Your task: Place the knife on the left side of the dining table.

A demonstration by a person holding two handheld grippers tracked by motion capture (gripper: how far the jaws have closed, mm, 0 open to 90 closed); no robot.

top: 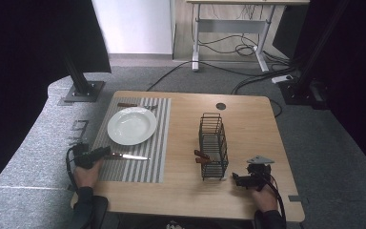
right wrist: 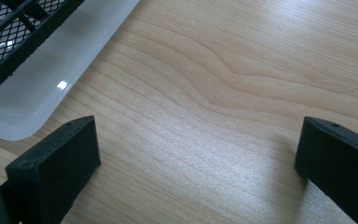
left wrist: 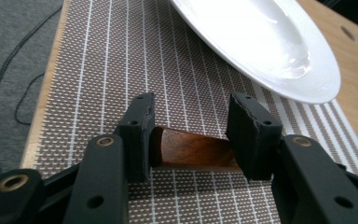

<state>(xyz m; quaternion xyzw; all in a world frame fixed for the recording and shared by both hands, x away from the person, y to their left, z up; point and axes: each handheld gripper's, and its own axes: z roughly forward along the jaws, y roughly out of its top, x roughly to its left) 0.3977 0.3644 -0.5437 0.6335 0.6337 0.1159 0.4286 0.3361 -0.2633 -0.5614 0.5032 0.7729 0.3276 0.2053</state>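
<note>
Two grippers: my left gripper [left wrist: 191,135] straddles the knife [top: 126,156] handle on the mat [top: 159,138], at 6 o'clock from the plate [top: 131,125], pads seemingly just off it. Right gripper [right wrist: 196,154] gapes, empty. Lifting crookedly could drag the knife askew.

Bare pale wooden surface [top: 248,191] runs open along the near edge and across the right side, free passage between the hands. A tall black wire-mesh rack [top: 213,145] stands mid-surface, blocking the straight line across. On the left, a round white ceramic plate [top: 132,125] and a wooden-handled knife [top: 124,156] occupy the striped grey placemat [top: 145,167].
</note>
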